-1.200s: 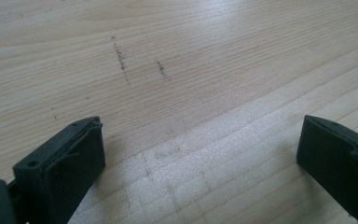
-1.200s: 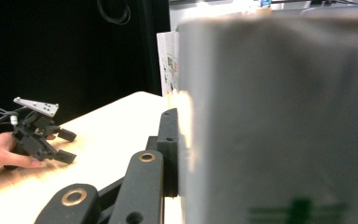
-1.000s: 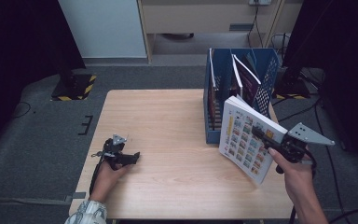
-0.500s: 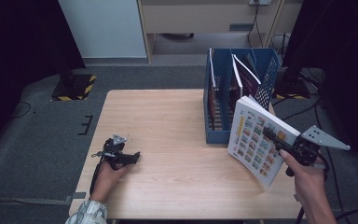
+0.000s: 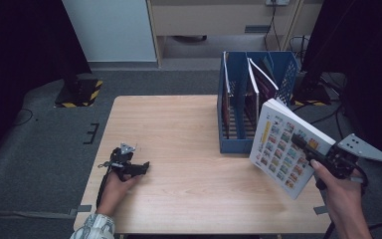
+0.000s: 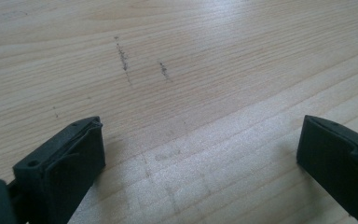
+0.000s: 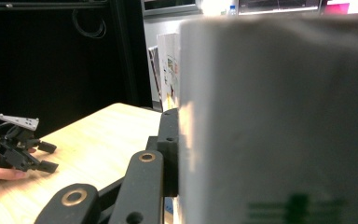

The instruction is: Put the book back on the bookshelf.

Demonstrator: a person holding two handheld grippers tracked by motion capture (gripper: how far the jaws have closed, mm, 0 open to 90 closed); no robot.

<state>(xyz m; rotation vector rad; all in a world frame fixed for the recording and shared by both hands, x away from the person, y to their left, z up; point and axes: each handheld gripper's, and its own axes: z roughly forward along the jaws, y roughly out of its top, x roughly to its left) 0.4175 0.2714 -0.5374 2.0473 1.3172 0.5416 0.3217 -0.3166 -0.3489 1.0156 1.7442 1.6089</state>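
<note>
High view first: the right gripper (image 5: pixel 303 145) is clamped on a thick book (image 5: pixel 284 147) with a cover of small coloured picture tiles; the book is held tilted in the air off the right edge of the wooden table (image 5: pixel 179 134), just in front of the blue file rack (image 5: pixel 231 107), its upper corner near the rack's front and not visibly touching it; the rack stands at the table's far right corner with a few slim books upright in its slots; the grey three-cornered plate juts out to the right of the person's right hand (image 5: pixel 340 196). Across the table, well apart, the left gripper (image 5: pixel 138 168) lies low on the wood near the front left corner, the left hand (image 5: pixel 115 185) wrapped round it; in the left gripper view its two black jaws stand wide open over bare tabletop with nothing between them. Right gripper view: one black jaw presses flat against the book's pale page edge (image 7: pixel 279 121); the other jaw is hidden behind the book.
</note>
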